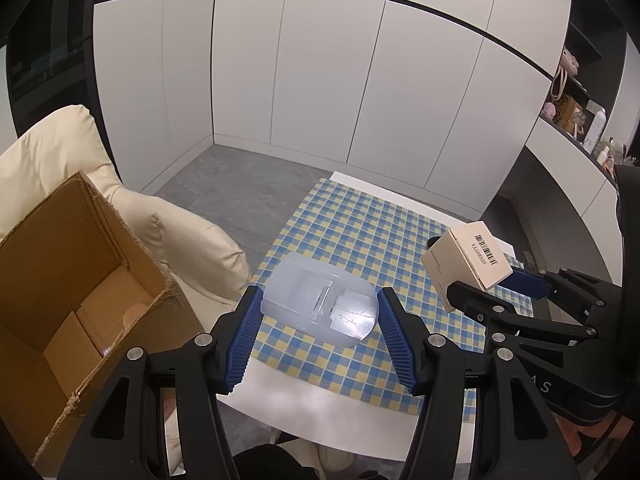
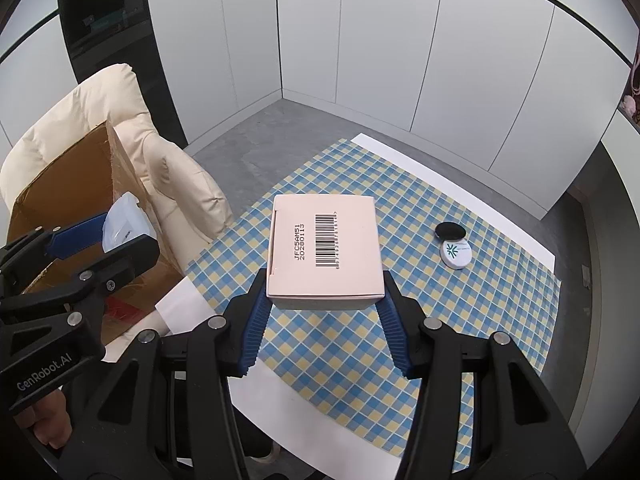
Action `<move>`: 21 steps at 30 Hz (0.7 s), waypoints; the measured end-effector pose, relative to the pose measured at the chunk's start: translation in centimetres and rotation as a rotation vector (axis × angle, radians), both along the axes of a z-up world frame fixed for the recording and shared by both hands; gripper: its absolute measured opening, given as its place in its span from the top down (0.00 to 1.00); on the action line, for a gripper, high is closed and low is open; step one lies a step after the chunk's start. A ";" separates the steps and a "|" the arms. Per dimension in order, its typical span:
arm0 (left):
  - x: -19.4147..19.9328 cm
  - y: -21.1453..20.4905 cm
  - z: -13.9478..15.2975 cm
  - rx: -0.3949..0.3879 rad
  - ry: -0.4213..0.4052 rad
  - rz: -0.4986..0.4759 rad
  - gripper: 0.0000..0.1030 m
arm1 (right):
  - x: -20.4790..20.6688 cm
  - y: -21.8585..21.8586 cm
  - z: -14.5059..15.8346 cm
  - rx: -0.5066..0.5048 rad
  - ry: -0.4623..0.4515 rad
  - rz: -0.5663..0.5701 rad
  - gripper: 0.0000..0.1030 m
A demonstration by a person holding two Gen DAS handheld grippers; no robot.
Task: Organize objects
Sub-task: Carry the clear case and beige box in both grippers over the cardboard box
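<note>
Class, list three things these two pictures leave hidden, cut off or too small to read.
1. Left wrist view: the cardboard box is cut off by the frame edge.
2. Right wrist view: small lettering on the white round case is too small to read.
3. Right wrist view: the pink box hides the cloth beneath it.

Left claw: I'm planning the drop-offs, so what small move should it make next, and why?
Probably carry the translucent plastic container leftward over the open cardboard box. The left claw is shut on it above the checkered cloth, and the box mouth gapes just to its left. The right claw holds the barcoded carton further away.
</note>
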State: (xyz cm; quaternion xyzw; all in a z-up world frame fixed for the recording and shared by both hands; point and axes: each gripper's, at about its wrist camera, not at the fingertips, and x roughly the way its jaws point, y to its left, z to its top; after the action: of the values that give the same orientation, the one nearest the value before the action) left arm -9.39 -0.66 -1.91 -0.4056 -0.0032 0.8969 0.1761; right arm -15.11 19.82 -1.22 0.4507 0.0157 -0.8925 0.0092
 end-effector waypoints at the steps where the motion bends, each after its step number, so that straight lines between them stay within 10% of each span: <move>1: 0.0 -0.1 0.0 0.001 0.000 0.003 0.43 | 0.0 -0.1 0.0 0.000 0.000 0.002 0.48; 21: 0.3 -3.2 0.2 0.006 0.005 0.062 0.43 | -0.9 -2.8 0.0 0.000 0.008 0.053 0.48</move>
State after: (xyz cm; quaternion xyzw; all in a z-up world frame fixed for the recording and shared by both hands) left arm -9.09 -3.89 -1.71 -0.4026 -0.0179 0.9029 0.1493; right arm -16.02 17.01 -1.17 0.4465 0.0276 -0.8937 0.0329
